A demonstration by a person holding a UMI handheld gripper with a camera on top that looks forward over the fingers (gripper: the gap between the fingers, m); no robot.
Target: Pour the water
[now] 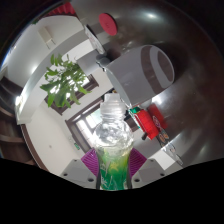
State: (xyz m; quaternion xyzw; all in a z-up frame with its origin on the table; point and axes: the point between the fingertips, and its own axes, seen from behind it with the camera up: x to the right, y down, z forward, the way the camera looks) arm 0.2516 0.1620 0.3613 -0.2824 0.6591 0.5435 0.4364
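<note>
The clear plastic bottle (110, 135) stands upright between my fingers, its white cap at twelve o'clock from my grip and greenish liquid low in its body. My gripper (111, 168) is closed on it, the purple pads (90, 160) pressing both sides. A red object (147, 121) sits at two o'clock, just beside the bottle. A leafy green plant (63, 82) stands at ten o'clock, well beyond, on the white table (45, 135).

The tongs (112, 163) clamp a clear water bottle (111, 135), tilted, with a leafy plant (62, 82) beyond.
</note>
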